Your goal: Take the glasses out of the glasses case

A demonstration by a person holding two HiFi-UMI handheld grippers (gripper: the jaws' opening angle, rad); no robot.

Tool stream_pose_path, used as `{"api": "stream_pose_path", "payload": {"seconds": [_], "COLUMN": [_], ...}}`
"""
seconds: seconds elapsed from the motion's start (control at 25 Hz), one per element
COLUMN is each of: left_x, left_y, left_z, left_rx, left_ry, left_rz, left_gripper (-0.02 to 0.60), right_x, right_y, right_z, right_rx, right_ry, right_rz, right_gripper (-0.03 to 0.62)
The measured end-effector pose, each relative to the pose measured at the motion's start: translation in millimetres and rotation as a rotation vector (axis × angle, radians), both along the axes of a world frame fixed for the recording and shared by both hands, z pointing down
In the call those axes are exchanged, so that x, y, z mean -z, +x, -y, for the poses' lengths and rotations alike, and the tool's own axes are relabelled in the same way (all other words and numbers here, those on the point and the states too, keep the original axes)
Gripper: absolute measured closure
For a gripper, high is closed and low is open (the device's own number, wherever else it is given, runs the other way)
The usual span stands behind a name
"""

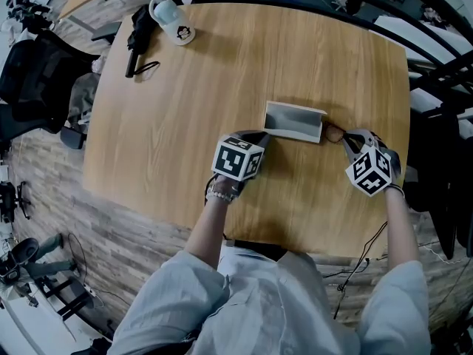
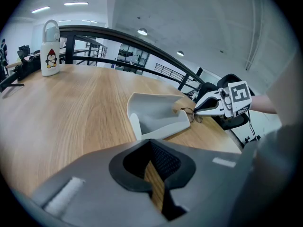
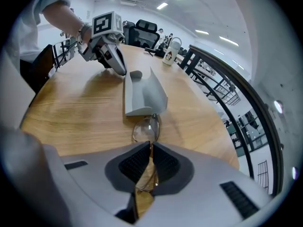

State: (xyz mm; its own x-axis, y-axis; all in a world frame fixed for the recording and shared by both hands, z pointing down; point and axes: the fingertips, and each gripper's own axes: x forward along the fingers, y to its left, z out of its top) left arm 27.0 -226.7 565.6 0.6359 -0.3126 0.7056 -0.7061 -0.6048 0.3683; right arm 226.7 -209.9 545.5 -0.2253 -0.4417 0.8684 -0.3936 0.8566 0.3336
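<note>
The grey glasses case (image 1: 294, 120) lies open on the wooden table (image 1: 222, 80), also seen in the left gripper view (image 2: 156, 117) and the right gripper view (image 3: 142, 96). The thin-rimmed glasses (image 1: 334, 133) are outside it, just off its right end and low over the table. My right gripper (image 1: 347, 137) is shut on the glasses (image 3: 146, 129); one lens sticks out beyond the pads. My left gripper (image 1: 262, 135) rests at the case's left end, jaws shut with only bare wood showing in the slit (image 2: 152, 148). From there the glasses (image 2: 195, 115) show past the case.
A white bottle with a penguin print (image 1: 171, 19) stands at the table's far left corner, next to a black handled device (image 1: 137, 39). A dark railing (image 2: 142, 65) runs behind the table. Black office chairs (image 1: 29, 80) stand left of it. Cables hang off the near edge.
</note>
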Motion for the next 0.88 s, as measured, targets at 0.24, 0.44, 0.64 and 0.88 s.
{"api": "stream_pose_path", "payload": {"seconds": [0.24, 0.44, 0.64, 0.88], "left_x": [-1.2, -0.8, -0.4, -0.7], "left_y": [0.9, 1.5, 2.1, 2.0], "left_z": [-0.6, -0.9, -1.4, 0.0], "left_rx": [-0.001, -0.001, -0.003, -0.002], "left_ry": [-0.001, 0.000, -0.001, 0.000], "left_rz": [-0.001, 0.001, 0.000, 0.000], "left_gripper": [0.577, 0.577, 0.577, 0.577], "right_x": [-1.8, 3.8, 25.8, 52.4], "right_y": [-0.2, -1.2, -18.7, -46.5], "right_z": [0.4, 1.7, 15.0, 39.3], "right_rx": [0.001, -0.032, -0.041, -0.010], "right_ry": [-0.012, -0.036, 0.009, 0.082], "right_rz": [0.001, 0.027, 0.094, 0.159], "right_gripper": [0.579, 0.489, 0.476, 0.591]}}
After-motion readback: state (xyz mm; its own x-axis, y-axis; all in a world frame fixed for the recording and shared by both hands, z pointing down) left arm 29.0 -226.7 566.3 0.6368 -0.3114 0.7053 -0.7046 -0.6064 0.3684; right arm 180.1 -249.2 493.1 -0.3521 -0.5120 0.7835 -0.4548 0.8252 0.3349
